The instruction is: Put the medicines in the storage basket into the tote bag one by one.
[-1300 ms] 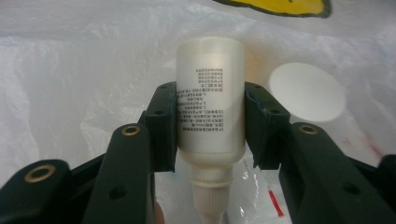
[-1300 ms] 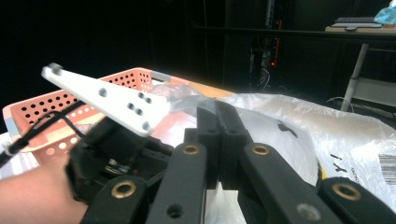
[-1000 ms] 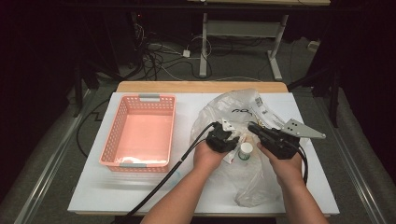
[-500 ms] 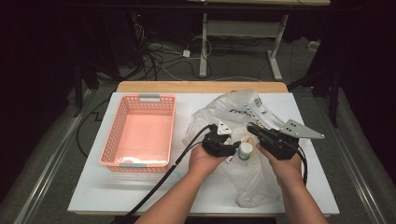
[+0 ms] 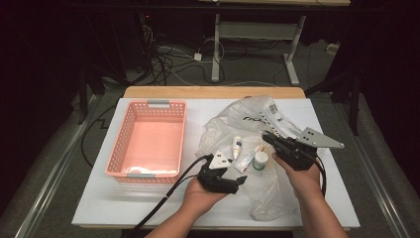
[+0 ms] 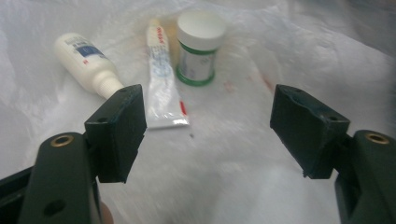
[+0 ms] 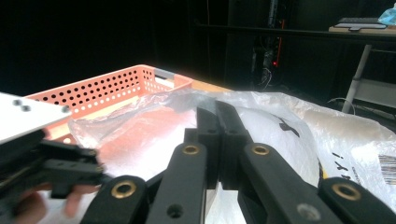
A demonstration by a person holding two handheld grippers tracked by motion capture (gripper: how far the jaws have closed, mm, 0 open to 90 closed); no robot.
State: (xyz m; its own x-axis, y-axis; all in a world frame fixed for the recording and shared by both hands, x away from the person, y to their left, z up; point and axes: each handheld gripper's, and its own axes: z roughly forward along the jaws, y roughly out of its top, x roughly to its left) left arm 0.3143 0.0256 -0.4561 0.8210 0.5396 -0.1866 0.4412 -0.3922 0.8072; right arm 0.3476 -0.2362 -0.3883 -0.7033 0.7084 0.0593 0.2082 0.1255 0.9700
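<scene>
Three small items lie on a crumpled clear plastic bag point(image 5: 247, 124) on the white table point(image 5: 99, 208): one white dropper bottle point(image 6: 86, 60), one flattened tube point(image 6: 161, 79) with red print, and one green-labelled jar point(image 6: 198, 46) with a white lid, standing upright. One pink basket point(image 5: 148, 141) sits to their left. Left tongs point(image 6: 210, 123) stand wide apart just short of the items. Right tongs point(image 7: 218, 140) are pressed together; whether bag film is pinched cannot be told. The right gripper view shows the basket's perforated wall.

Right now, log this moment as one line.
left claw: open, aimed at tube | right claw: shut on plastic bag | jar, dropper bottle: on bag | basket: empty
</scene>
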